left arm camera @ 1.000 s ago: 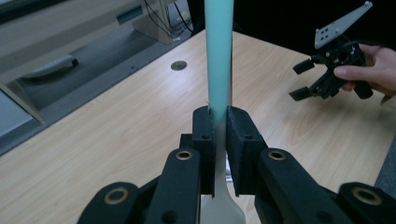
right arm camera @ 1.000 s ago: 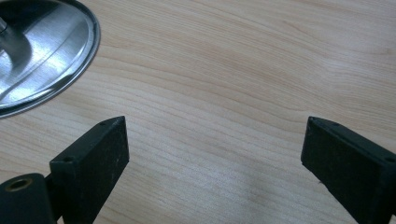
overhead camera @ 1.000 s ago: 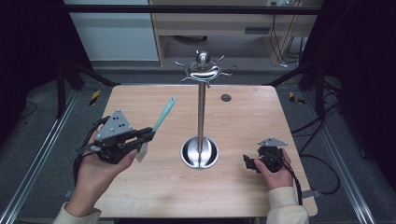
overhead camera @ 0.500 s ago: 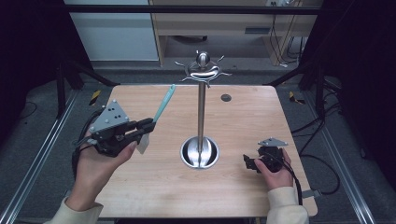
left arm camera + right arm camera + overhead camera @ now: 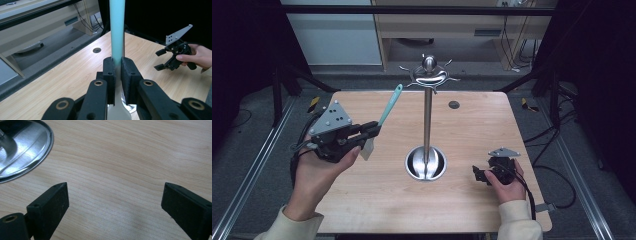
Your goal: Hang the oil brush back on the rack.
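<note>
A spatula [image 5: 390, 103] with a teal handle and a pale blade is clamped in my left gripper [image 5: 374, 129], which is shut on it just above the blade. It is held over the table's left half, handle tilting up and right toward the metal hook stand [image 5: 427, 115]. The left gripper view shows the teal handle [image 5: 117, 30] rising straight from between the jaws of that gripper [image 5: 118, 72]. My right gripper [image 5: 478, 175] rests low at the front right, open and holding nothing. Its jaws [image 5: 115, 202] stand wide over bare wood beside the stand's round base [image 5: 22, 150].
The stand's ring of hooks [image 5: 429, 76] sits at the pole's top, its base [image 5: 425, 163] mid-table. A small dark grommet [image 5: 454, 104] marks the far tabletop. Yellow-handled tools [image 5: 313, 103] lie on the floor beyond the table corners. A wooden shelf unit stands behind.
My left gripper has risen and shifted right and forward with the spatula, bringing the handle closer to the stand. The right gripper has stayed put.
</note>
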The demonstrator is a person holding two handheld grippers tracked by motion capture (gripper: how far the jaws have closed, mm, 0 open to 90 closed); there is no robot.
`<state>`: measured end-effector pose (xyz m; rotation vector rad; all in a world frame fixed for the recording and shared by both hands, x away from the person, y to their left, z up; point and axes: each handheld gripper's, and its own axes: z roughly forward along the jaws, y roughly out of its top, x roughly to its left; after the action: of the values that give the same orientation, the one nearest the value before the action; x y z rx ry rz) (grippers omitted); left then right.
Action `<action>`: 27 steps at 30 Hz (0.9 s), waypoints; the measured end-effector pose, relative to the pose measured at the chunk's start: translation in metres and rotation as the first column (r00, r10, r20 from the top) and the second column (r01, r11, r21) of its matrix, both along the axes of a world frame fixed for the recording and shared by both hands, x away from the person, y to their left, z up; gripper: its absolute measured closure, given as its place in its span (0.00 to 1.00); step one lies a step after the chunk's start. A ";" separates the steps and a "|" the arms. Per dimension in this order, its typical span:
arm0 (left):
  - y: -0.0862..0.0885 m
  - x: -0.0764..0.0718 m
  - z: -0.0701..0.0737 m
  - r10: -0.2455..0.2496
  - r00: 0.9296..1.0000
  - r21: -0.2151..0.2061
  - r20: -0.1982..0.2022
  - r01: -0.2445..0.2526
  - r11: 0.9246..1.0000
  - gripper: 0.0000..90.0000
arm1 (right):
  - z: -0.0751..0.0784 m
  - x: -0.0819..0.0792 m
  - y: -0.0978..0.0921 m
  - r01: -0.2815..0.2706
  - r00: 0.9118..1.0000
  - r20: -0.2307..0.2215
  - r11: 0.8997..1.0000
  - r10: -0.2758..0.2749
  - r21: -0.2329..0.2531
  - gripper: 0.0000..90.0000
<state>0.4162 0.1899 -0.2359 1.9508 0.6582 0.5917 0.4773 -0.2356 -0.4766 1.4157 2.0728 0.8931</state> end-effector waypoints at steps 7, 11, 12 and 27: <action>-0.003 0.001 0.002 -0.005 1.000 0.002 0.002 0.005 1.000 0.91 | 0.000 0.000 0.000 -0.001 1.000 0.000 1.000 0.001 -0.002 0.09; -0.003 0.003 0.002 -0.004 1.000 0.003 -0.003 0.004 1.000 0.91 | 0.000 0.000 0.000 -0.001 1.000 0.001 1.000 0.001 -0.003 0.09; -0.003 0.003 0.002 -0.004 1.000 0.004 -0.004 0.004 1.000 0.91 | 0.000 0.000 0.000 -0.001 1.000 0.001 1.000 0.001 -0.003 0.09; -0.007 0.007 0.002 -0.008 1.000 0.009 -0.017 0.008 1.000 0.91 | 0.000 0.000 0.000 -0.003 1.000 -0.001 1.000 0.003 -0.001 0.09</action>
<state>0.4229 0.1832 -0.2341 1.9675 0.6590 0.5748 0.4771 -0.2355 -0.4768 1.4134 2.0762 0.8922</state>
